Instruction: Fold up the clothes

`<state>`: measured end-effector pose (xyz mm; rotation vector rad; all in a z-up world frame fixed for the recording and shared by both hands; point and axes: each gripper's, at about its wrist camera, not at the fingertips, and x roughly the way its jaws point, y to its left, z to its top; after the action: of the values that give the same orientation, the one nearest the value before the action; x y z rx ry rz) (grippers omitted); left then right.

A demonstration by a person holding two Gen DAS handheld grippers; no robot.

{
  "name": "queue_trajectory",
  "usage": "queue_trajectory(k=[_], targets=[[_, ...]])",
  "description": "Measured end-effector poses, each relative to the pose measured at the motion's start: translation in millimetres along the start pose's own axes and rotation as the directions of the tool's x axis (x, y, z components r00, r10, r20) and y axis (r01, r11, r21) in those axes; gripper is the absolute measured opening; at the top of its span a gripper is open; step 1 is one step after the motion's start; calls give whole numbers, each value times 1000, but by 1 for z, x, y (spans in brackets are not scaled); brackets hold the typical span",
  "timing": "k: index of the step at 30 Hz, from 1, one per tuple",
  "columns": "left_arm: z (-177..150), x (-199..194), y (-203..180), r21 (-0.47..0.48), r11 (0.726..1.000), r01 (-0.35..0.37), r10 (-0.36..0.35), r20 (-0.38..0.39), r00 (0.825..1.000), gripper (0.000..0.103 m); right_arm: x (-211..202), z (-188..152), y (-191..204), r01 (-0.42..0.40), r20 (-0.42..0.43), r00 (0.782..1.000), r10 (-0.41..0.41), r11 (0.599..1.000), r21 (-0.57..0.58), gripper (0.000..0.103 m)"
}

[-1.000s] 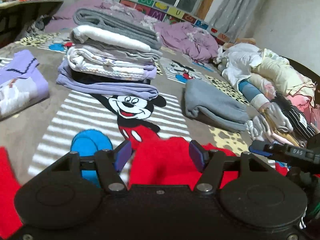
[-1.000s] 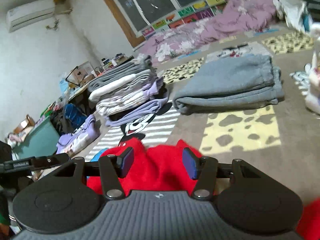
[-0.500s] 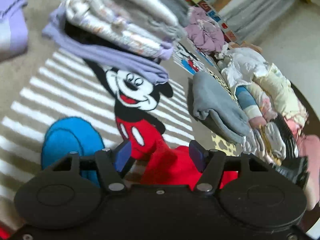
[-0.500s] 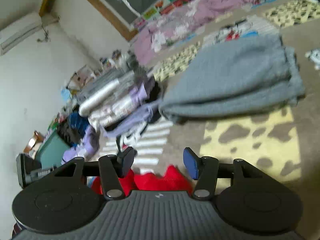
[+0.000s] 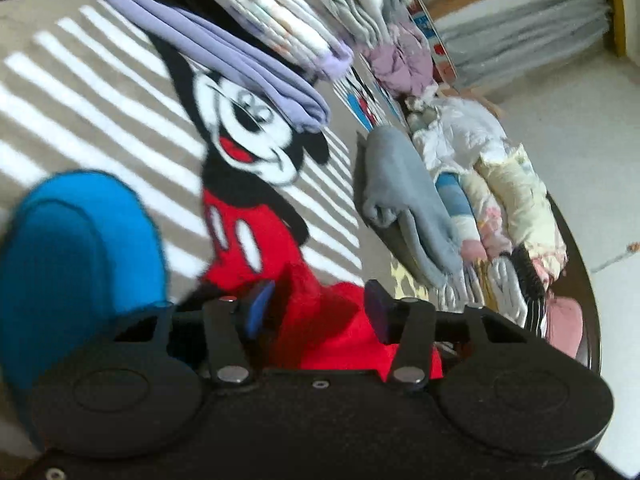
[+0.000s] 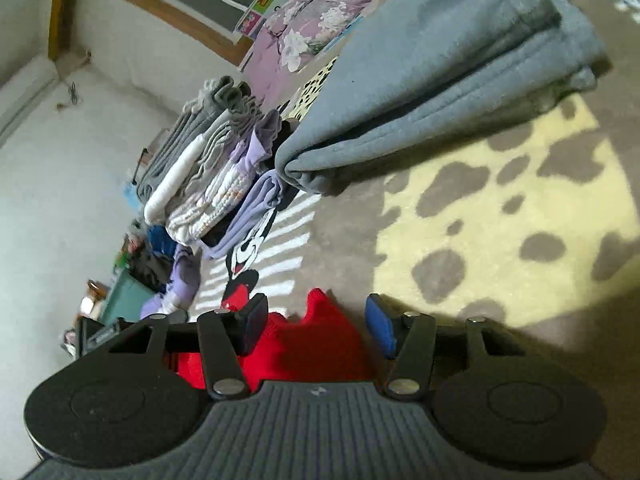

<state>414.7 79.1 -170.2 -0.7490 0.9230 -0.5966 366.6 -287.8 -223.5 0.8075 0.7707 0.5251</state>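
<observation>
Left wrist view: the left gripper is closing, jaws still apart around a bunched edge of the red garment on the cartoon-print blanket.

Right wrist view: the right gripper stands spread over the garment's peaked edge, not pinching. It looks soft, light and floppy; best gripped at the corners.
</observation>
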Motion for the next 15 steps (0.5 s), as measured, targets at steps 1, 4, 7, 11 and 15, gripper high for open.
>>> queue_trajectory(k=[1,4,7,11,15], targets=[[-2,3,-3,17,1000,-2,2,-8,1000,40,0,0,0,-3,-3,1000,3,1000,-3,53],[-8,7,-11,77,997,-16,16,-6,1000,25,3,-2,0,-10,-11,1000,9,1000,-12,43],[-13,6,-21,146,989,-23,19,27,999,9,6,-4,-1,-4,-20,1000,4,1000,-21,21],[-14,-6,-33,222,975,13,-37,108,993,5,-1,-3,0,-79,-1,997,79,996,-30,15],[-10,-17,-29,221,975,11,-51,178,983,5,-28,5,3,-193,118,974,196,980,-39,13]])
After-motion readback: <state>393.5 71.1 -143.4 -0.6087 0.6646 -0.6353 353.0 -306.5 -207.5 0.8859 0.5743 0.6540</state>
